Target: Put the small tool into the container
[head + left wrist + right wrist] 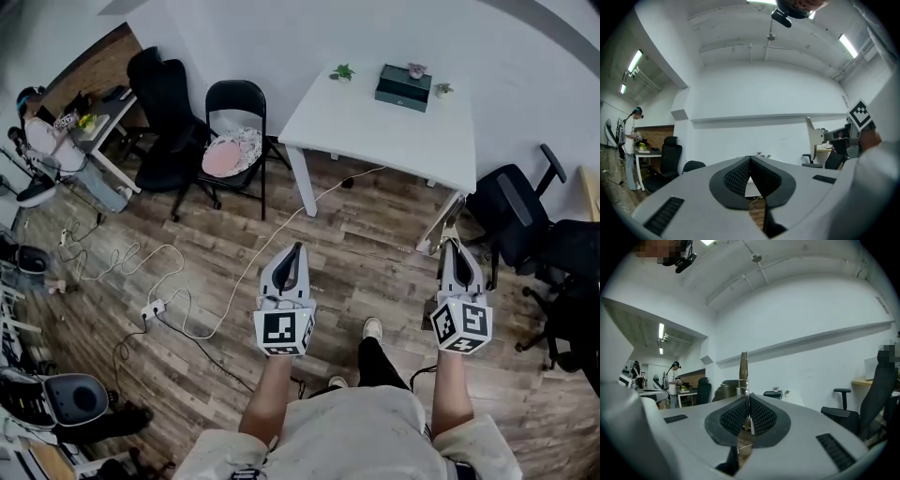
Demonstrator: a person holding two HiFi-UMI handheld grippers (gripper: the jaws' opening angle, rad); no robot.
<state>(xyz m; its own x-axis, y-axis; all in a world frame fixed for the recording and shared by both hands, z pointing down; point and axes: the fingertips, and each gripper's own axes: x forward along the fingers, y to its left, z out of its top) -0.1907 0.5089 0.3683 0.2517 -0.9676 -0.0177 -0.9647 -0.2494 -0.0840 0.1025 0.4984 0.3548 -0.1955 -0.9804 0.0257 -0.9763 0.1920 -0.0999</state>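
one container (404, 87), one small tool (743, 369) (clamped in right gripper (746, 401)).

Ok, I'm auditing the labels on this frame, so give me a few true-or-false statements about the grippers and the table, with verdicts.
1. The right gripper is shut on the small tool. True.
2. The left gripper grips a tool as well. False: its jaws are together with nothing between them.
3. The container stands on the white table. True.
4. The small tool lies in the container. False: the right gripper holds it, short of the table.
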